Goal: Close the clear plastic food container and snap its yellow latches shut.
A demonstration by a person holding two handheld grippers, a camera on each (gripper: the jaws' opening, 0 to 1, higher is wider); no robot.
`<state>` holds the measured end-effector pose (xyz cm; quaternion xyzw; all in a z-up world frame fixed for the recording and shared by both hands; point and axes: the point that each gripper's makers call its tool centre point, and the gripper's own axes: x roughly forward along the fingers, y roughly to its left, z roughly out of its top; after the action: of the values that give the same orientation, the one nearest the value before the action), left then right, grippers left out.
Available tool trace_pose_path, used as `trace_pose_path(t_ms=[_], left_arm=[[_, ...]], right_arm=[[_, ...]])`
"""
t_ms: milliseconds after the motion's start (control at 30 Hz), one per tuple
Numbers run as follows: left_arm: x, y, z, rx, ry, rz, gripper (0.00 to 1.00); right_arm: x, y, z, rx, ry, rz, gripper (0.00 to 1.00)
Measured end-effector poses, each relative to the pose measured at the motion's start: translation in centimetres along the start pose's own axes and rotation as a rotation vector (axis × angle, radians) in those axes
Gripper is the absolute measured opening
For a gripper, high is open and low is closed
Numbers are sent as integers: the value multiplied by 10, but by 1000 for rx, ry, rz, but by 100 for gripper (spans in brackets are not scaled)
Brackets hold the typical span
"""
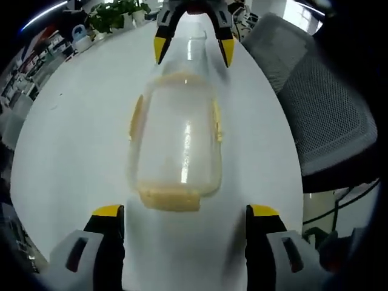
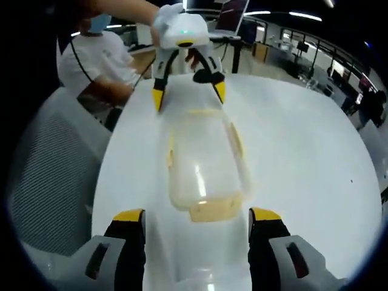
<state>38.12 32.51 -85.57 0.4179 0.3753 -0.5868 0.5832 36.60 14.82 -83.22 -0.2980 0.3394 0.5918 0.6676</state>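
- Left gripper (image 1: pixel 185 212): fingers spread wide, pinching nothing, just short of the near end of the clear container (image 1: pixel 176 142).
- Container lies lengthwise on the white desk (image 1: pixel 73 133), lid on; yellow latches (image 1: pixel 170 199) at its ends and sides.
- Right gripper (image 2: pixel 197 215): fingers likewise spread, at the opposite end.
- Bare desk on both flanks; mesh chair (image 1: pixel 321 109) beside the desk edge.
- Beyond: person (image 2: pixel 97 60) seated.

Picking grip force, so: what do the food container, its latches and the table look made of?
The container looks like clear, glossy hard plastic: the table shows through it and a light streak glints on top. Its latches look like translucent pale-yellow plastic, probably the same stiffness. The table is smooth, white, faintly shiny, likely laminate; this can't be confirmed.
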Motion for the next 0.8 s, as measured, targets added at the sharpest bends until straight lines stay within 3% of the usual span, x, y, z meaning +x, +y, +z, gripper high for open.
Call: trace_pose_path(t_ms=[300, 800], left_arm=[[2, 0, -2, 18, 24, -22, 81], [8, -1, -1, 40, 48, -30, 79]], right_arm=[[4, -3, -6, -21, 66, 14, 63], [13, -8, -7, -53, 118, 25, 60]])
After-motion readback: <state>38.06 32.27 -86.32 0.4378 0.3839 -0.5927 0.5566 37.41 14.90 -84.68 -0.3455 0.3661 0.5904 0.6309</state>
